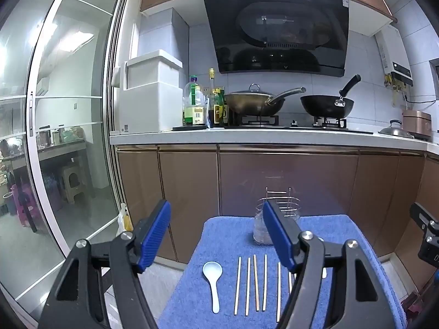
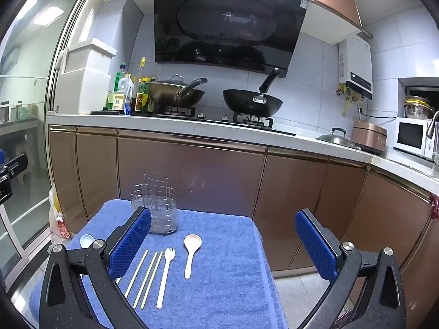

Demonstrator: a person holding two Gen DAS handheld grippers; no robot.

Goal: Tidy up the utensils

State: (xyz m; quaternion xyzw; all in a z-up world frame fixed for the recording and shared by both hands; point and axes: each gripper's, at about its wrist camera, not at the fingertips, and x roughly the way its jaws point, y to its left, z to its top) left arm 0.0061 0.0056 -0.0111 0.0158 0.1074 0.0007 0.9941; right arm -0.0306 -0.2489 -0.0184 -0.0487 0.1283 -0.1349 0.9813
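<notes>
**Utensil sort: nothing in the holder yet**

Closest to the lens were my own blue pads, both sets spread wide. Left hand-held gripper (image 1: 216, 235) was released with nothing between the jaws, and the right hand-held gripper (image 2: 223, 244) was the same, gaping as far as it goes, both hovering over the near end of the blue towel (image 2: 233, 274) on the bench.

As far as I could judge, the job hadn't really started. Everything lay flat in a row on the towel: pale blue spoon (image 1: 213, 279) at the left, then the chopsticks (image 1: 256, 285) side by side, the white fork (image 2: 165, 277), and the cream spoon (image 2: 190, 255) at the right. Wire utensil holder (image 2: 156, 208) stood upright at the far end of the towel, well apart from the row, and it looked empty to me, though I couldn't see right to the bottom.

So every piece was left to move.
</notes>
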